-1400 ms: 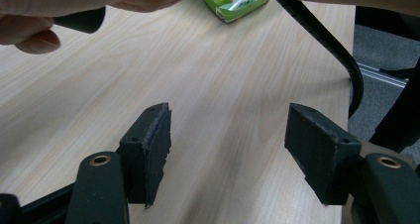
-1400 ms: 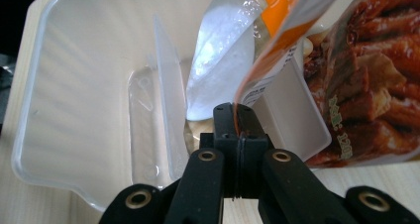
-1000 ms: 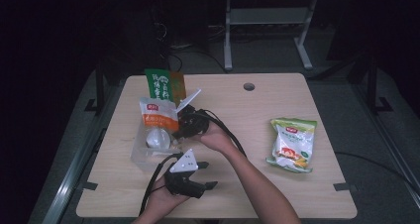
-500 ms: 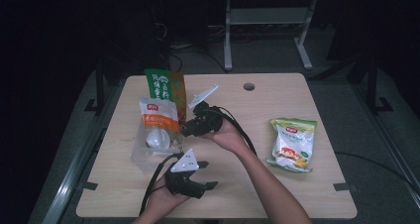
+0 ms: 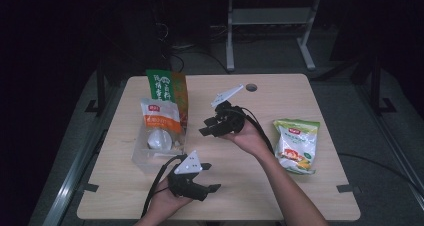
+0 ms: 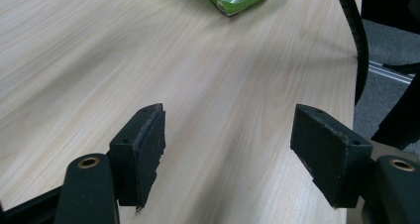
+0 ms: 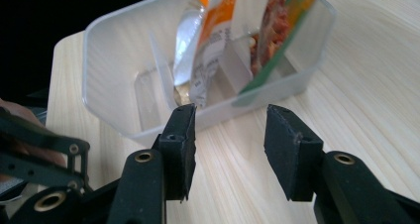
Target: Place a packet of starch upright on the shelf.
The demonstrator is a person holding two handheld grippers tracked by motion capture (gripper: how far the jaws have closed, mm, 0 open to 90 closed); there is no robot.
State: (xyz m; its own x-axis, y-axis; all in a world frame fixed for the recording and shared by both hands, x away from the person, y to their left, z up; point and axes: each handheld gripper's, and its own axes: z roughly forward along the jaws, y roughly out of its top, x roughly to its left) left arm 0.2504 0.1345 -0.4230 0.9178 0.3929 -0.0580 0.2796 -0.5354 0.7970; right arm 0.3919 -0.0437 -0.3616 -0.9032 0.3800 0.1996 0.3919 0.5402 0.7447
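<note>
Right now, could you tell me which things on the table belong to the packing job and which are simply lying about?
In the job:
- clear plastic bin
- orange snack pouch standing in it
- green snack bag standing in it
- corn snack packet, probably next
- right gripper, jaws just opened, empty

Lying about:
- left gripper, open, idle
- table

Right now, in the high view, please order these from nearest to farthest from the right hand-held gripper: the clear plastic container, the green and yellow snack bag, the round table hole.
From the right hand-held gripper:
1. Clear plastic container, to its left, holding upright packets.
2. Green and yellow snack bag, lying flat to its right.
3. Round table hole, beyond it near the far edge; close to the bag's distance, so hard to rank.
</note>
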